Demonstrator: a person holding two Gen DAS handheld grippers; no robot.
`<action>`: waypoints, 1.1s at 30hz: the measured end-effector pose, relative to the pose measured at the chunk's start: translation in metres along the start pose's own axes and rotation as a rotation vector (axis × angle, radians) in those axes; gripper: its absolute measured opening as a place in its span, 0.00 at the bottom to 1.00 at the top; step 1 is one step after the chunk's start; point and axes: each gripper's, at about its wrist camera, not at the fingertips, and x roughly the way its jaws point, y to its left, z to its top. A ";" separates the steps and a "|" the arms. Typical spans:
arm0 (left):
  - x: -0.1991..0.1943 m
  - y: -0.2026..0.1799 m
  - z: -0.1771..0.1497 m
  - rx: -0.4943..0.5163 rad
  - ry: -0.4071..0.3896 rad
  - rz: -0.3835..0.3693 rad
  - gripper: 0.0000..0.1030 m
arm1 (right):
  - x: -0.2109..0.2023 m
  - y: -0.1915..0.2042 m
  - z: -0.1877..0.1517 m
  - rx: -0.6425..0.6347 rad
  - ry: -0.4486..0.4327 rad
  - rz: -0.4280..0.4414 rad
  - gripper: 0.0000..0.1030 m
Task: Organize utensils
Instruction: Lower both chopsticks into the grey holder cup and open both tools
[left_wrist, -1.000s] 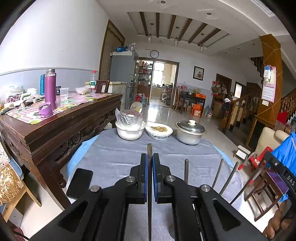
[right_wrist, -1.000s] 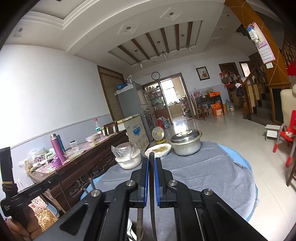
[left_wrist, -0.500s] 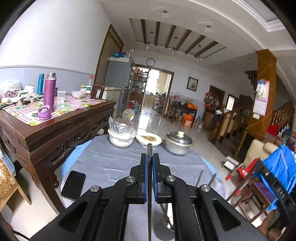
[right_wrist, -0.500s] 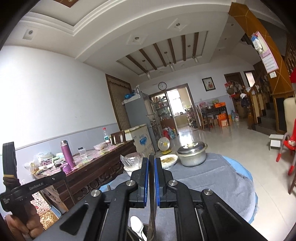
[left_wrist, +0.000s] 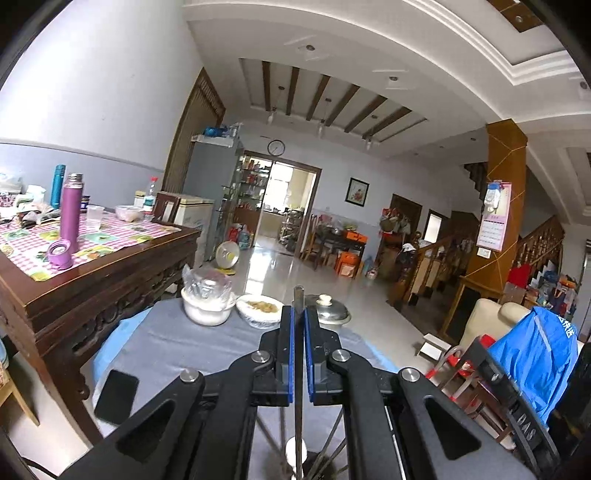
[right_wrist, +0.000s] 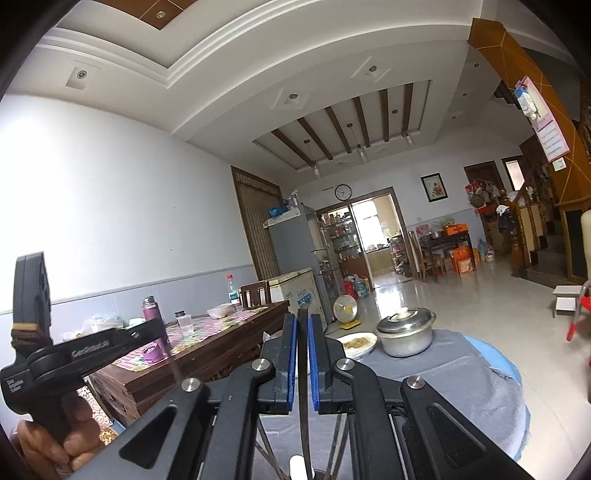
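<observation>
Both cameras have tilted upward over the last second, showing more ceiling and less of the grey-clothed table (left_wrist: 177, 343). The left gripper (left_wrist: 298, 347) has its jaws pinched on a thin metal utensil handle (left_wrist: 298, 299); the right gripper (right_wrist: 303, 350) likewise clamps a dark utensil handle (right_wrist: 303, 317). Other utensil stems (left_wrist: 332, 439) fan below, so both pieces look lifted for sorting.
</observation>
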 end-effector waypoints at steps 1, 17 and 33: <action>0.004 -0.002 0.000 0.003 -0.006 -0.005 0.05 | 0.001 0.000 -0.001 -0.003 0.002 0.000 0.07; 0.059 -0.008 -0.042 0.036 0.081 0.048 0.05 | 0.027 -0.013 -0.033 0.025 0.091 -0.010 0.07; 0.061 -0.004 -0.052 0.032 0.117 0.077 0.05 | 0.031 -0.012 -0.044 0.019 0.130 -0.011 0.07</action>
